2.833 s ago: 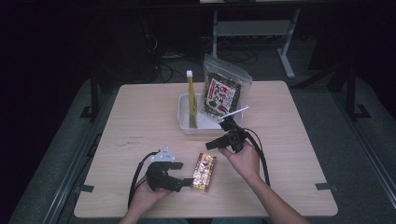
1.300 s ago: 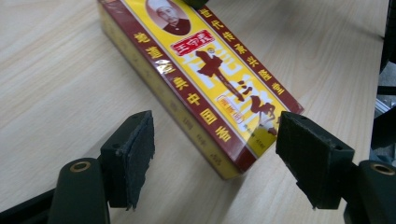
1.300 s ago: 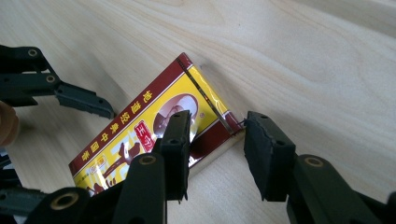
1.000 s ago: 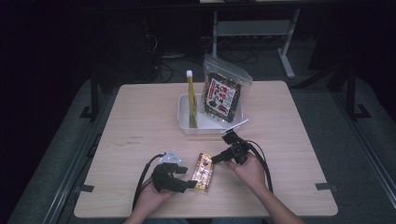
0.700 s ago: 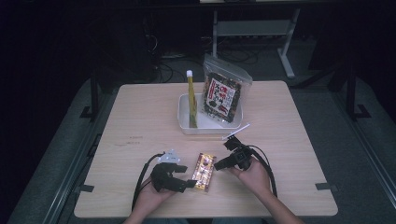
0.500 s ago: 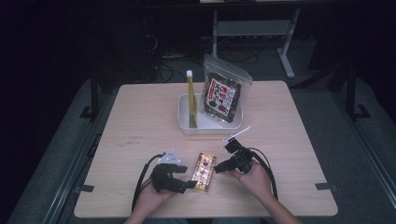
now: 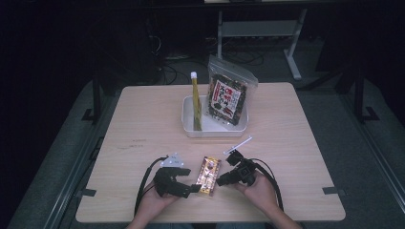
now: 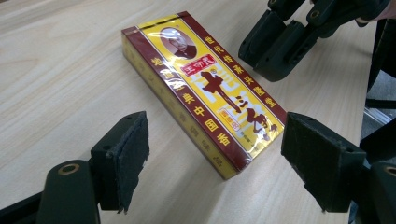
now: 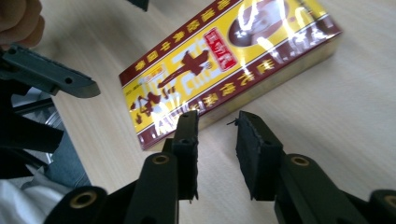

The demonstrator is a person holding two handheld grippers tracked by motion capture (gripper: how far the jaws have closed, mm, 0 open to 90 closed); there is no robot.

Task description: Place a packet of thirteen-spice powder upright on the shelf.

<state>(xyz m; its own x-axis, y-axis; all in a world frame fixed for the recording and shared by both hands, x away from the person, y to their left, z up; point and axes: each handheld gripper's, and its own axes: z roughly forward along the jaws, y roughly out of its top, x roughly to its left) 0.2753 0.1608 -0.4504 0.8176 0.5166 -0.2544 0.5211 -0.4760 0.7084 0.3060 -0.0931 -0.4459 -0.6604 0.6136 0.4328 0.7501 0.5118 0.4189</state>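
A flat yellow and dark red box lies on the wooden table near its front edge. My left gripper is at the box's near left corner. In the left gripper view its jaws stand wide, having just been opening. The box's near end lies between the pads without touching them. My right gripper is at the box's right side. Its jaws have just been closing but keep a narrow gap with nothing in it, the tips just short of the box's long edge.
A white tray stands at the table's middle back, holding a snack bag and an upright yellow stick. A thin white strip lies just behind my right gripper. The table's front edge runs close under both hands.
My right gripper has come from near the tray toward the front and left, up to the box's right side. My left gripper has stayed beside the box.
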